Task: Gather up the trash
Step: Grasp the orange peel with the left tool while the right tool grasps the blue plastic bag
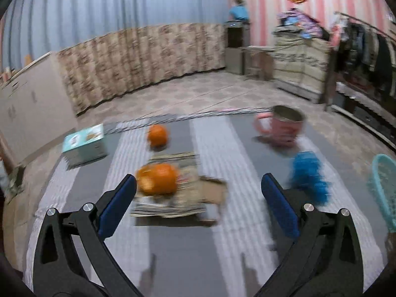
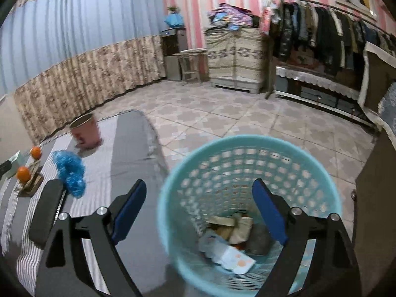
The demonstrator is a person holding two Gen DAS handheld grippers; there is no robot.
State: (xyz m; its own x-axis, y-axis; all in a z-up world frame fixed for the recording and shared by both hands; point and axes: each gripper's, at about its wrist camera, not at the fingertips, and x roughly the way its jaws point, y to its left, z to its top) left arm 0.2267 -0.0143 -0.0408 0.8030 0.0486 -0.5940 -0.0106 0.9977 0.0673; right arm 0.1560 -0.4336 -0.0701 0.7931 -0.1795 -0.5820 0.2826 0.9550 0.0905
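Observation:
A turquoise mesh trash basket (image 2: 247, 148) stands on the floor beside the table and holds several scraps of paper and wrappers (image 2: 232, 242). My right gripper (image 2: 199, 194) is open and empty above the basket's mouth. My left gripper (image 1: 198, 185) is open and empty over the striped table (image 1: 222, 222), just short of an orange (image 1: 158, 178) that sits on a pile of papers and cardboard (image 1: 198, 198). A fluffy blue thing (image 1: 309, 175) lies to the right; it also shows in the right wrist view (image 2: 69, 170). The basket's rim shows at the left view's right edge (image 1: 383, 188).
A second orange (image 1: 157, 135), a teal box (image 1: 85, 144) and a pink mug (image 1: 282, 128) stand further back on the table. The tiled floor (image 2: 222, 113) lies beyond, with a cabinet (image 2: 235, 57), a clothes rack (image 2: 321, 29) and curtains (image 2: 74, 74).

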